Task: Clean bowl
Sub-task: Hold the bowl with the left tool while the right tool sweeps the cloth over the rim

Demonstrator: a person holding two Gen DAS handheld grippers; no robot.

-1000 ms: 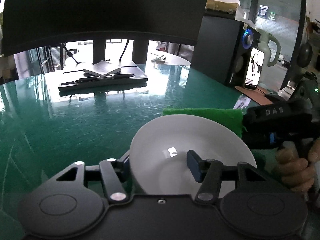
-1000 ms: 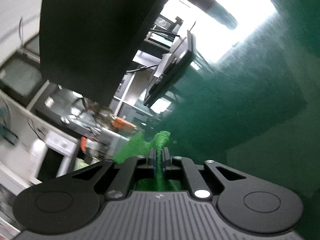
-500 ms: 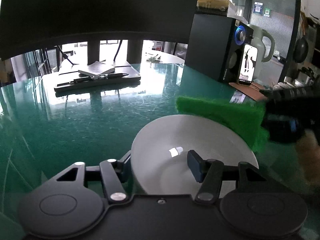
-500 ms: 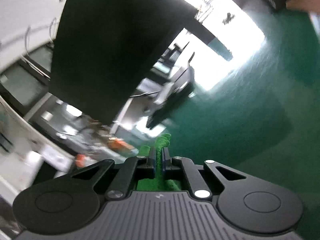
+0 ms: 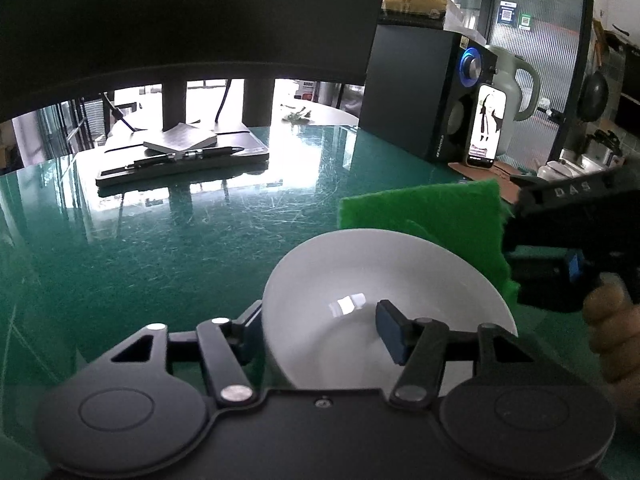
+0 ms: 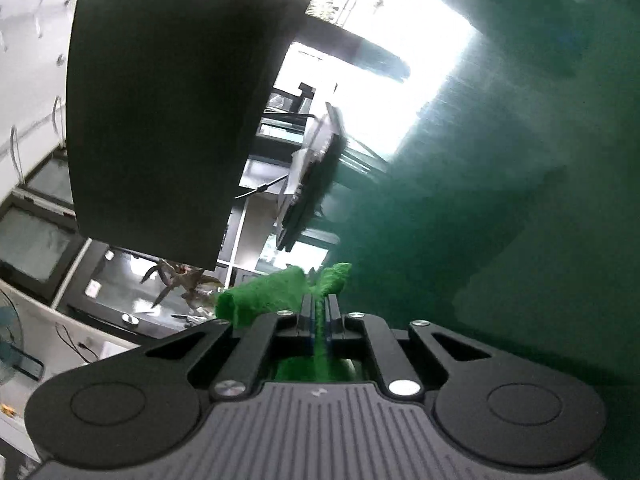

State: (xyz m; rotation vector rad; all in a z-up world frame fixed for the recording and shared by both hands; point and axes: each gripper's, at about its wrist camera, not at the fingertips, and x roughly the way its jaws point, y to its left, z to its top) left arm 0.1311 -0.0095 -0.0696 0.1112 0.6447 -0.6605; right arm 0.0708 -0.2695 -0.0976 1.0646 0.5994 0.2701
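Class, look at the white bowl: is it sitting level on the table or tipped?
Tipped. The white bowl leans with its opening facing the left gripper, which clamps its rim.

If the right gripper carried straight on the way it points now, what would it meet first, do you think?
Probably nothing close: the right gripper, shut on the green pad, points across the table toward the dark tray far ahead. The bowl is not in its view; depth is unclear.

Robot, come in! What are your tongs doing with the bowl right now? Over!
Left tongs clamped on white bowl's rim. Right tongs shut on green scouring pad, held at bowl's far edge. Nothing in the way.
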